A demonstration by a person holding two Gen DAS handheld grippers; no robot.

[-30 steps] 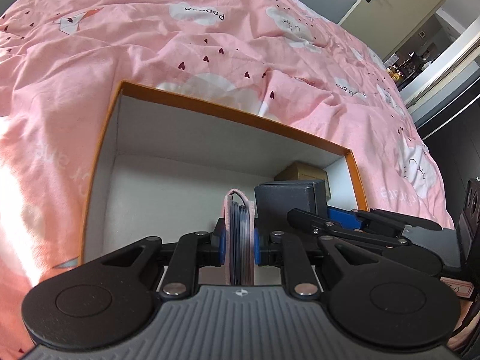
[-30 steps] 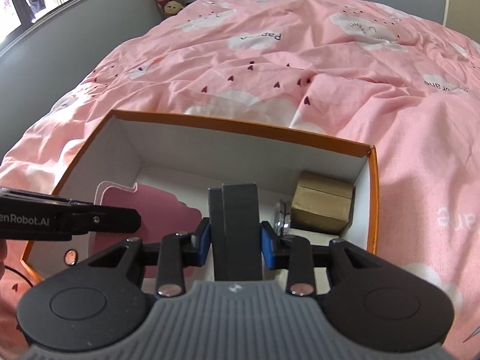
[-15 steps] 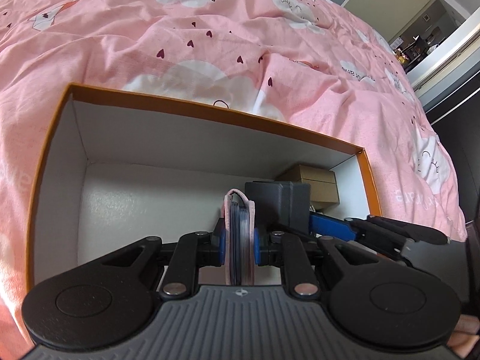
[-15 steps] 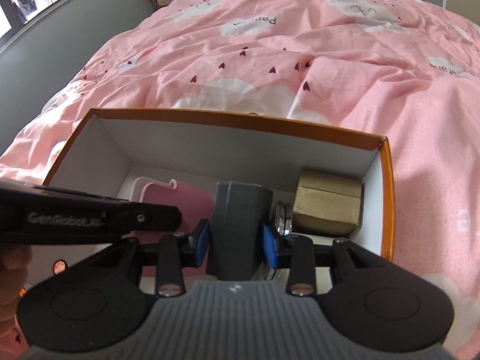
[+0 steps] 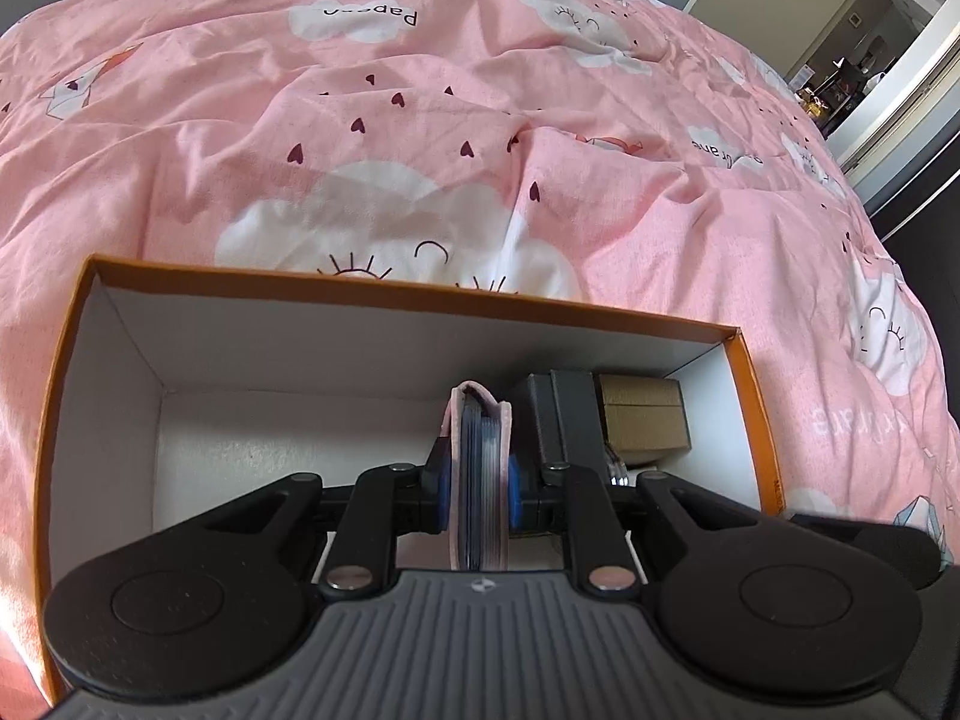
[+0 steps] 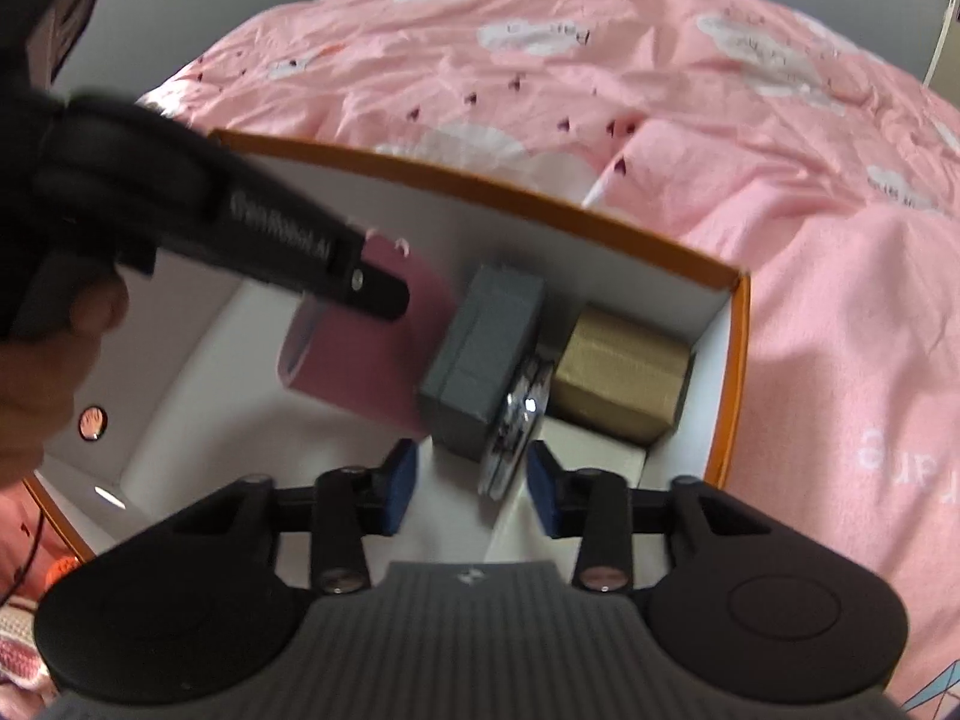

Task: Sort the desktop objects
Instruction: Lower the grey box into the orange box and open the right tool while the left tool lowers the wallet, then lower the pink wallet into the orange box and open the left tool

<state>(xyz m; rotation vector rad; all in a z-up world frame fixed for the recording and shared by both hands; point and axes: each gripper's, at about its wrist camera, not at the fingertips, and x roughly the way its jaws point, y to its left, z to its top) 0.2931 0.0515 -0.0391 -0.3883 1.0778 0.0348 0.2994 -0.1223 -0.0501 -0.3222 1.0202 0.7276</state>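
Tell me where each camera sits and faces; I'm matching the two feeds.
Left wrist: on the left gripper, looking down into the orange box; its jaws clamp a pink pouch.
Right wrist: on the right gripper, facing the box's right end; its jaws are closing on nothing; a hand and the left gripper show.
Shared: box, pouch, grey box, brown box.

Left gripper (image 5: 478, 495): pitched steeply down, blue pads clamped on the two flat faces of a thin pink case (image 5: 480, 480) held edge-on.
Left hand (image 6: 42, 360): at the left edge of the right wrist view, wrapped round the gripper's black body.
Right gripper (image 6: 469, 495): pitched steeply down, jaws parted and closing, nothing pressed between the blue pads (image 6: 401, 492).
Right hand: out of view.
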